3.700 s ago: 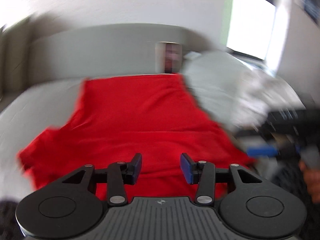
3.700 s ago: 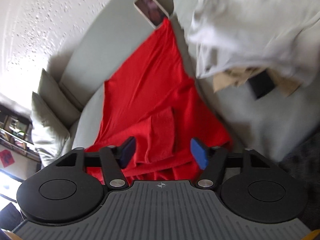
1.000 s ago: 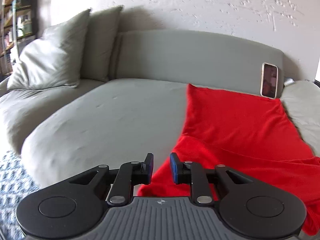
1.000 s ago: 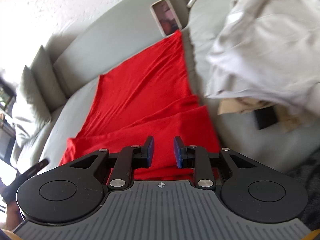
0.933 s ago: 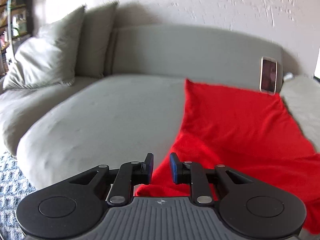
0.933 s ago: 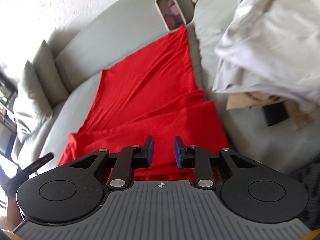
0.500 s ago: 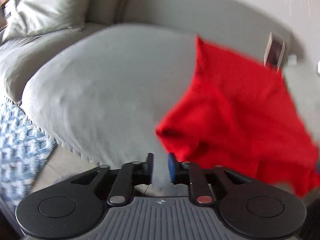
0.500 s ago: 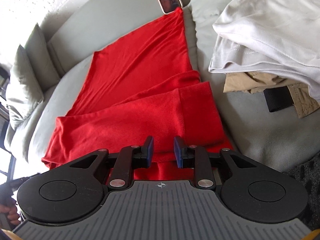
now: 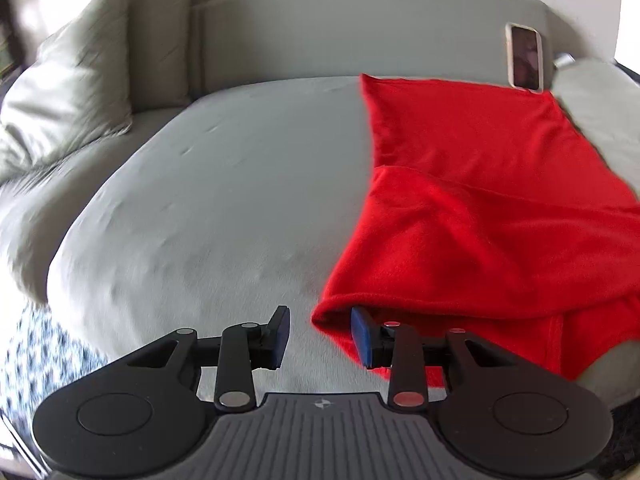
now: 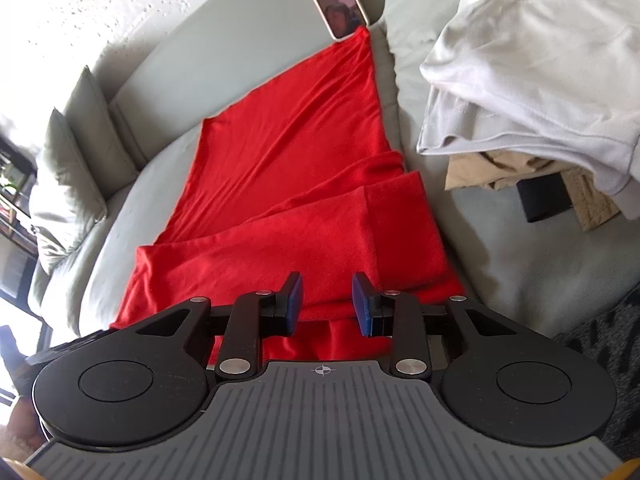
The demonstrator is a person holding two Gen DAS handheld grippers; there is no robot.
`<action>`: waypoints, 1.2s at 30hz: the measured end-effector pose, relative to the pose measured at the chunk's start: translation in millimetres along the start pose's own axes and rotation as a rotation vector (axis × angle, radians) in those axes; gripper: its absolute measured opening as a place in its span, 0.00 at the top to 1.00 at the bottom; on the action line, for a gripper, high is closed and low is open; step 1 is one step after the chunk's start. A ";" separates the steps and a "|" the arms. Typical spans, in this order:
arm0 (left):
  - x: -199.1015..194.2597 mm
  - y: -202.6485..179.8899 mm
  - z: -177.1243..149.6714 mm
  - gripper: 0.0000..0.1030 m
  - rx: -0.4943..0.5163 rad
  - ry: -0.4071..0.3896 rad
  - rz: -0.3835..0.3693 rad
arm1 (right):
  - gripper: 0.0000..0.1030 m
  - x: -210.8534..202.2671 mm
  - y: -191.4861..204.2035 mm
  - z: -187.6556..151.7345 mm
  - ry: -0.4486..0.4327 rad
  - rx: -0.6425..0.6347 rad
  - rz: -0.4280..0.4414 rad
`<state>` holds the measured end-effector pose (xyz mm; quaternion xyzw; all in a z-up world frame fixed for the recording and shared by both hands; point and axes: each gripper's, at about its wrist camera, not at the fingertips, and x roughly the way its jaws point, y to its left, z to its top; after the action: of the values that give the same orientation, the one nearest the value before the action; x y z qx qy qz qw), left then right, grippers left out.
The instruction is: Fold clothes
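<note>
Grey upholstery fills both views: one sofa with a wide seat and a curved back. At 10 o'clock in the left wrist view two cushions lean against the backrest, one in front of the other.

One red cloth lies on the seat, from 1 o'clock near the backrest down to 5 o'clock at the seat's front edge. Its near part is folded back over itself, so two layers show in the right wrist view, with a folded flap at about 2 o'clock from the right gripper.

At 2 o'clock in the right wrist view sits one pile: a pale grey garment on top, a tan one under it, and a black item just beside the tan one; what the black item is I cannot tell.

One phone stands against the backrest at the cloth's far corner.

Both tools stand released. The left gripper has its jaws apart over bare seat, its right pad just beside the cloth's rolled near corner; whether they touch is unclear in the blur. The right gripper has its jaws apart above the cloth's near edge, holding nothing.
</note>
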<state>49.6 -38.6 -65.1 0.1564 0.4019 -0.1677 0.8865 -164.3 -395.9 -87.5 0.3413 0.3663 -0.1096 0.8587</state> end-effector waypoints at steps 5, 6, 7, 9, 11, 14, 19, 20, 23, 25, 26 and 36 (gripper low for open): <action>10.1 -12.4 7.3 0.73 0.117 -0.005 -0.001 | 0.66 0.8 4.1 -2.2 0.005 -0.011 0.007; 11.9 -14.9 8.1 0.83 0.136 0.002 -0.009 | 0.66 1.1 3.7 -2.2 0.006 -0.009 0.007; 13.8 -17.4 8.9 0.94 0.155 0.008 -0.017 | 0.65 1.4 2.9 -2.2 0.008 -0.004 0.007; 12.2 -24.8 7.1 0.98 0.216 0.012 -0.009 | 0.65 1.7 1.0 -1.9 0.011 0.005 0.008; 8.4 -31.1 3.6 0.98 0.275 0.026 0.017 | 0.65 2.1 -0.3 -1.3 0.014 0.011 0.008; 3.0 -27.0 -3.3 0.98 0.294 0.047 0.035 | 0.65 2.8 -0.8 -0.6 0.014 0.009 0.010; 1.3 -0.4 -14.9 1.00 0.222 0.121 0.074 | 0.64 4.3 -3.0 -0.8 0.021 0.016 0.018; -0.8 4.8 -16.9 1.00 0.201 0.124 0.070 | 0.64 4.2 -3.3 -0.8 0.022 0.019 0.018; -14.1 17.0 -16.4 1.00 0.101 0.088 0.036 | 0.64 3.8 -3.9 -0.6 0.020 0.029 0.023; -23.6 20.2 -12.1 0.99 0.038 0.039 0.015 | 0.64 3.1 -3.3 0.1 0.011 0.034 0.024; -28.3 18.3 -7.6 0.98 0.015 0.003 0.000 | 0.64 2.4 -2.9 0.6 0.002 0.035 0.020; -10.2 -56.5 28.1 0.84 0.004 -0.165 -0.082 | 0.64 12.4 4.7 10.2 -0.044 -0.045 -0.070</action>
<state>37.9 -99.0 -47.7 0.1275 0.3333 -0.2168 0.9086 -147.8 -398.4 -88.8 0.3064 0.3613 -0.1390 0.8696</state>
